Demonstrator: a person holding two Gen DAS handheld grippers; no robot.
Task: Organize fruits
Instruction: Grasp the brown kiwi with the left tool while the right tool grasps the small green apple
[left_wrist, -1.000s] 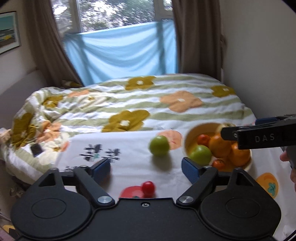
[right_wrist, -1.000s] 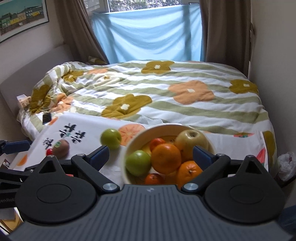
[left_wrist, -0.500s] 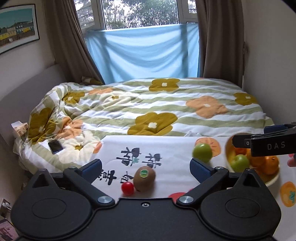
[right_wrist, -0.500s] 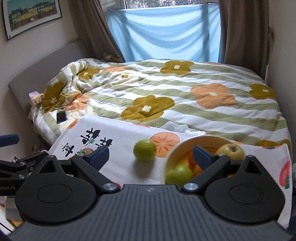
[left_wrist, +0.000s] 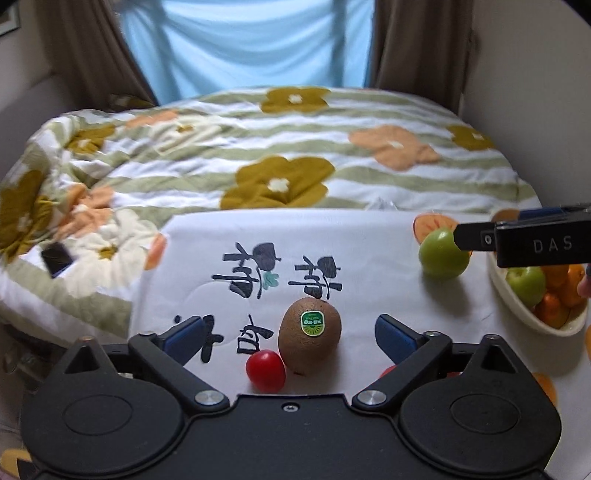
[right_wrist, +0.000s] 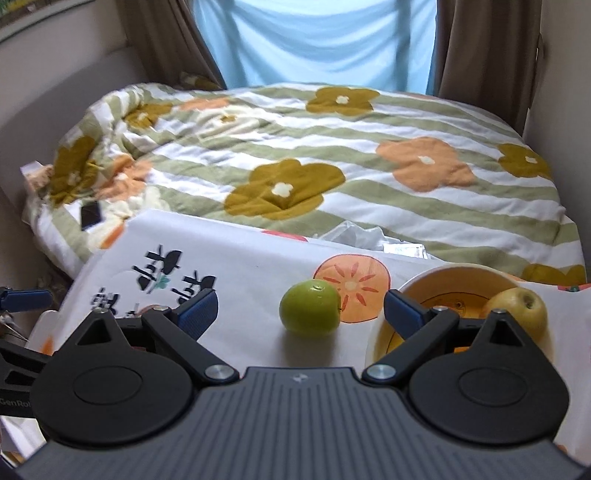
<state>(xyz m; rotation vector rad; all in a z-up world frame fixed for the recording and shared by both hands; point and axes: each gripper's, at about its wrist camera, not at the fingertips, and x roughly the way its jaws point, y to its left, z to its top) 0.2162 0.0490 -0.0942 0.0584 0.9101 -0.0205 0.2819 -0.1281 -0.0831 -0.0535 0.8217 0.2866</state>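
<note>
Fruits: a bowl (left_wrist: 517, 306) holds oranges (left_wrist: 554, 314), a green apple (left_wrist: 526, 282) and a yellow apple (right_wrist: 517, 310). On the cloth (left_wrist: 369, 258) lie a kiwi (left_wrist: 309, 341) touching a tomato (left_wrist: 266, 371), and a lime (right_wrist: 309, 313) beside the bowl. The left gripper (left_wrist: 288, 334), closing, flanks the kiwi without touching; the right gripper (right_wrist: 299, 310) stands wide around the lime.

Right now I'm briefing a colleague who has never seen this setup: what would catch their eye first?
Probably the brown kiwi with its green sticker, lying on the white cloth beside a small red tomato, between the left gripper's open, closing jaws. Next, the loose green apple ahead of the open right gripper, left of the cream bowl of fruit.
</note>
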